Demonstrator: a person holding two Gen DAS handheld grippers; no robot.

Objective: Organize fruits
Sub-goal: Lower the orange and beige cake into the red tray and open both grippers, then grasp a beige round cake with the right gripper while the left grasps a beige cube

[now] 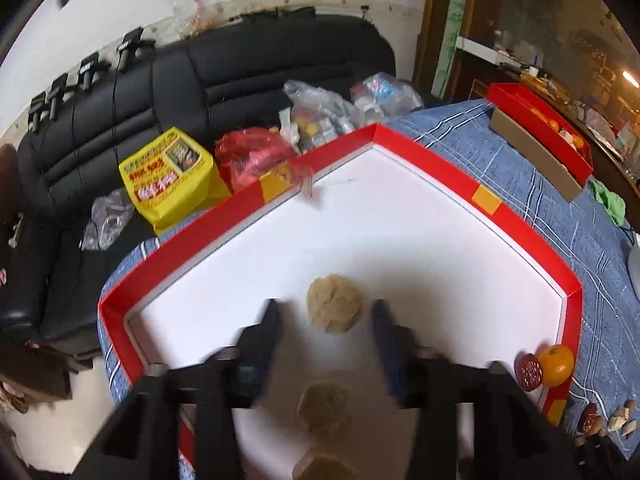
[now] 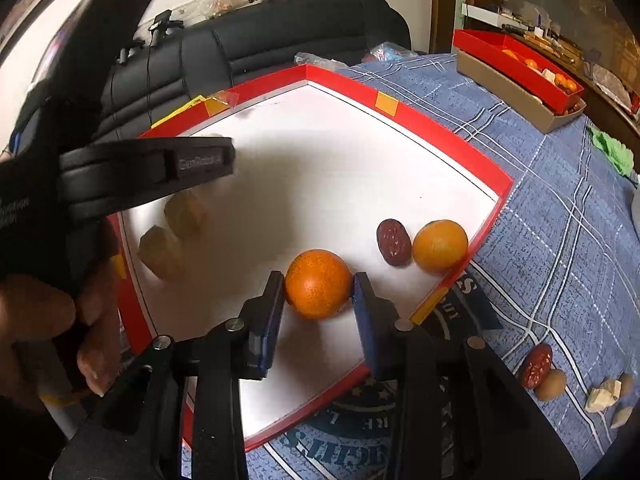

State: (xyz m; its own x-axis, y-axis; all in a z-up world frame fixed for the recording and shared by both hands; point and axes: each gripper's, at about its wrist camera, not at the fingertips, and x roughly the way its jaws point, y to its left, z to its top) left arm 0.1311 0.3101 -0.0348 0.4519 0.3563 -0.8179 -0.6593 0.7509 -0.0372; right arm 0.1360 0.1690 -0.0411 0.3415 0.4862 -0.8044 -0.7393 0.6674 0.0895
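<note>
A red-walled tray [image 1: 436, 152] with a white floor lies on a blue cloth; it also shows in the right wrist view [image 2: 448, 120]. My left gripper [image 1: 326, 316] is open above the tray, with a tan walnut [image 1: 335, 308] lying between its fingers and apart from them. Two more walnuts [image 1: 324, 406] lie nearer the camera. My right gripper [image 2: 318, 286] is shut on an orange [image 2: 318, 283] low over the tray floor. A second orange [image 2: 440, 245] and a red date [image 2: 393, 242] lie by the tray's right wall. The left gripper's body [image 2: 148, 168] crosses the right wrist view.
Loose dates and nuts [image 2: 560, 380] lie on the cloth right of the tray. A second red box [image 2: 516, 64] with oranges stands at the back right. A black sofa [image 1: 200, 92] with bags [image 1: 172, 176] is behind the table.
</note>
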